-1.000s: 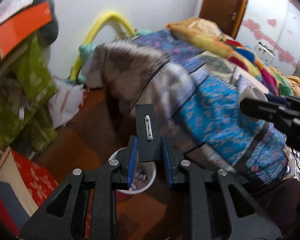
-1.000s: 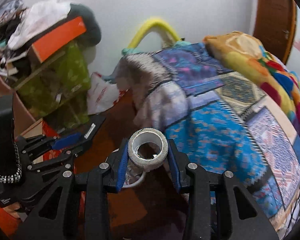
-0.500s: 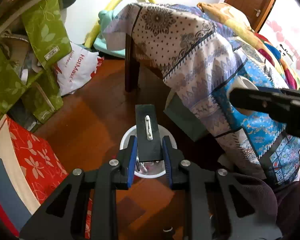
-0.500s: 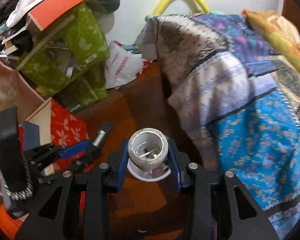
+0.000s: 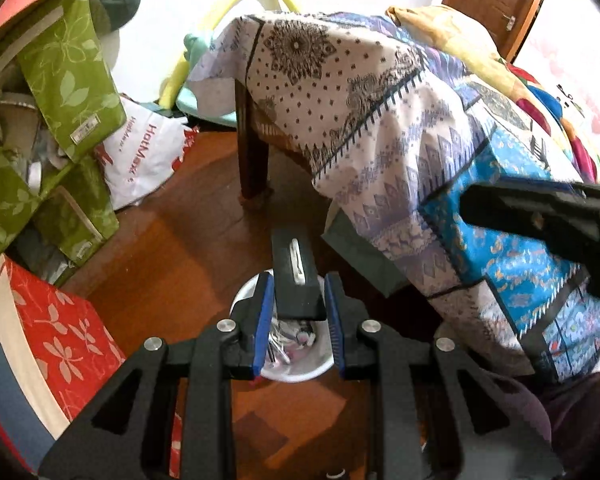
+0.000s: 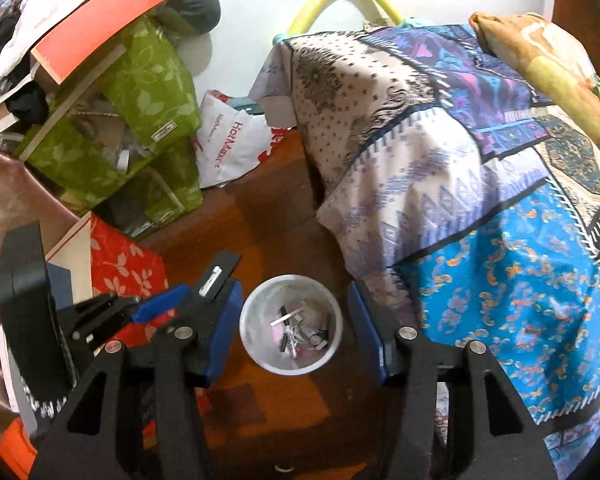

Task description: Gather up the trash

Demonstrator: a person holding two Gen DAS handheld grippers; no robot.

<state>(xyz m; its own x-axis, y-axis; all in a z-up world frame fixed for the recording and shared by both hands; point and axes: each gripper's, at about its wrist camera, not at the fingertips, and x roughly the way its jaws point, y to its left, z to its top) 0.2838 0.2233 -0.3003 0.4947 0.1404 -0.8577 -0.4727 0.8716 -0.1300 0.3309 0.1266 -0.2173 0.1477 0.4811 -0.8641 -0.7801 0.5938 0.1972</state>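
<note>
A white trash bin (image 6: 291, 324) stands on the wooden floor and holds several small scraps. My right gripper (image 6: 294, 324) is open and empty, its jaws spread on either side of the bin, above it. The tape roll is no longer in view. My left gripper (image 5: 298, 312) is shut on a flat black rectangular piece (image 5: 296, 274) with a white clip, held over the bin (image 5: 296, 372). From the right wrist view the left gripper (image 6: 188, 300) and its black piece (image 6: 216, 280) hang just left of the bin.
A bed with a patterned quilt (image 6: 480, 184) fills the right side, its wooden leg (image 5: 254, 152) behind the bin. Green bags (image 6: 120, 128), a white HotMax bag (image 6: 228, 144) and a red floral box (image 6: 120, 268) crowd the left.
My right gripper opened and the tape roll left its jaws. Both grippers tilted down over the bin. The left gripper still holds the black piece.
</note>
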